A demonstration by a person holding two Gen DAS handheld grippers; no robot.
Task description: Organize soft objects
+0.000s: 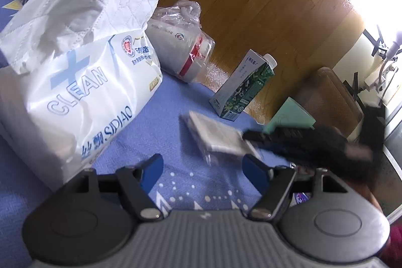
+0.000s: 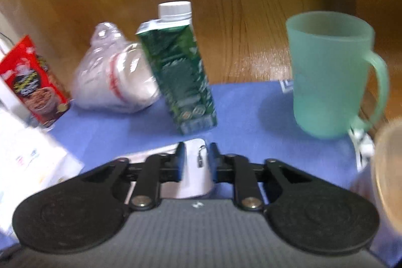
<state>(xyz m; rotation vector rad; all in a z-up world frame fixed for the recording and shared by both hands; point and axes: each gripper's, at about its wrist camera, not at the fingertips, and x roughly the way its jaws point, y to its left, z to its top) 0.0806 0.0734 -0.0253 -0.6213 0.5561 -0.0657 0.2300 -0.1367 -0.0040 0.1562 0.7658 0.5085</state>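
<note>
Underneath everything lies a blue cloth (image 2: 241,104) with white shapes, and past its far edge is brown wood floor (image 1: 263,4). On the cloth, the big white tissue pack (image 1: 83,82) sits at the left side, with a green carton (image 2: 178,72) and a green cup (image 2: 329,72) near the far edge. The left gripper (image 1: 202,167) is wide with nothing in it, while the right gripper (image 2: 197,157) is squeezed on a small white packet (image 2: 194,177) just above the cloth.
</note>
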